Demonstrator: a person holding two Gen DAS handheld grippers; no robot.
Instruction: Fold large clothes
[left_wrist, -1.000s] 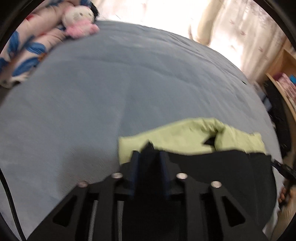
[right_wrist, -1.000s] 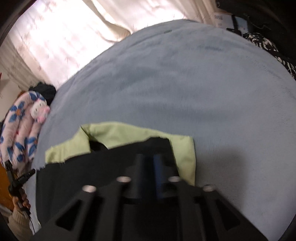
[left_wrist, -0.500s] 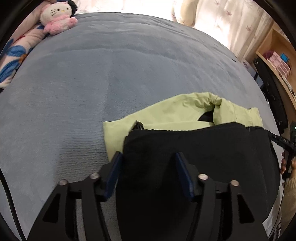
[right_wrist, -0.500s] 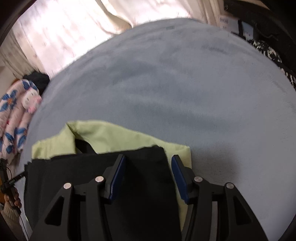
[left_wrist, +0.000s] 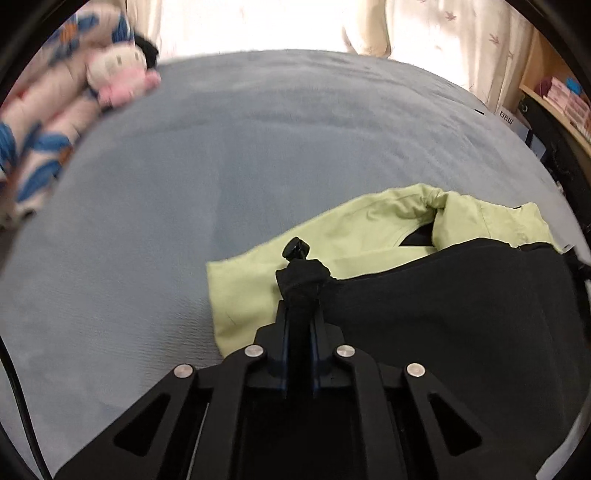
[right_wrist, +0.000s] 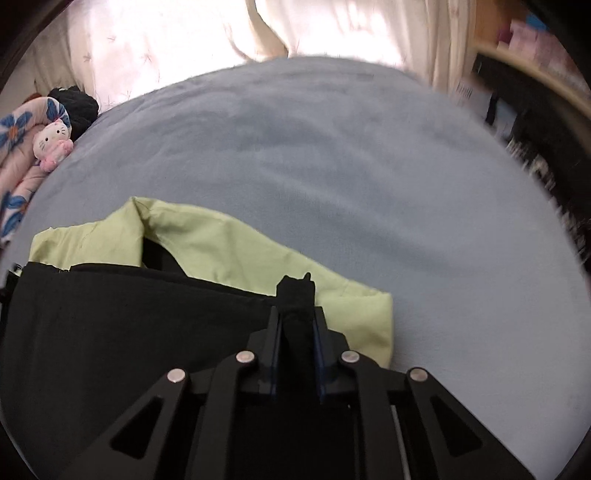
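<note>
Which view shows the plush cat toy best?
Right wrist view: the plush cat toy is small but sharp there, face and pink outfit readable, against the floral bedding. In the left wrist view the toy looks larger but is motion-blurred, its features smeared.

This is a bedroom in a home. A wide bed (right_wrist: 332, 155) covered in a grey-blue plush blanket fills both views. At its far corner lies a floral-print quilt (left_wrist: 33, 147) with a small pink-and-white plush toy (right_wrist: 51, 144) on it (a cat-faced one). Pale patterned curtains (right_wrist: 177, 40) hang behind, backlit by daylight, and a wooden shelf (left_wrist: 554, 99) stands beside the bed.
</note>
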